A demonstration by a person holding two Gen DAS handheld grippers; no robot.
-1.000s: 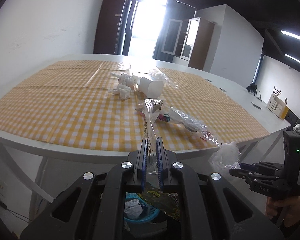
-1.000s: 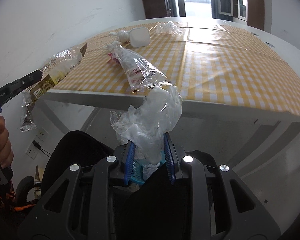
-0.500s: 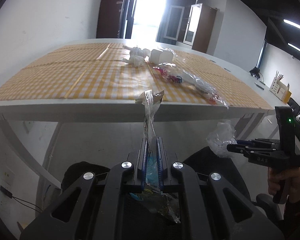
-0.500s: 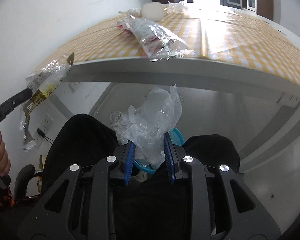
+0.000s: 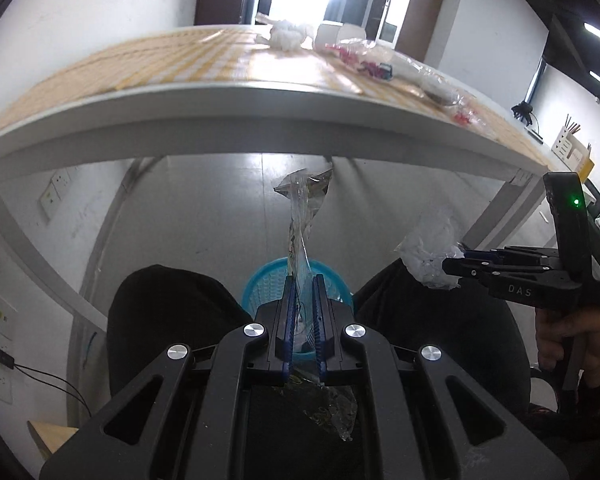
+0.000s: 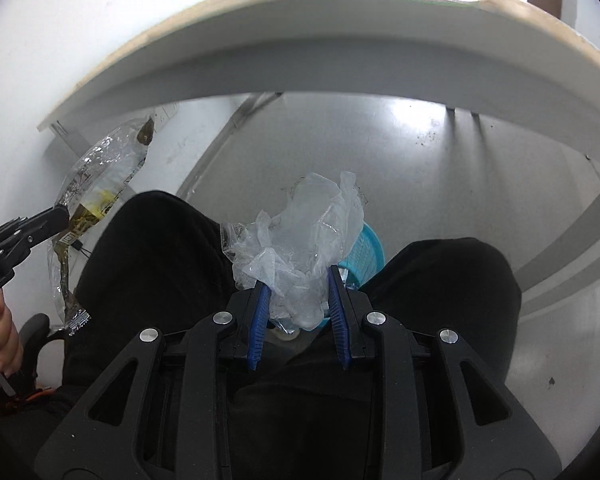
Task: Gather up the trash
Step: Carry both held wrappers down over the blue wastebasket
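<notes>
both claws hold plastic trash below the bench edge, above a blue basket.

we see our left claw (image 5: pixel 301 280) pinched shut on a long clear plastic wrapper (image 5: pixel 302 216) that stands up twisted between its blue pads. our right claw (image 6: pixel 299 276) grips a crumpled clear plastic bag (image 6: pixel 300 236), its pads set wider around the bulk. a round blue plastic basket (image 5: pixel 260 288) sits on the grey floor (image 5: pixel 204 208) between the person's black-clad knees, directly beyond both claws. up on the white bench (image 5: pixel 228 108) with its yellow checked cloth (image 5: pixel 172 64) more trash remains: white crumpled tissue (image 5: pixel 286 34), a white cup (image 5: pixel 328 34) and a clear printed wrapper (image 5: pixel 364 62).
</notes>
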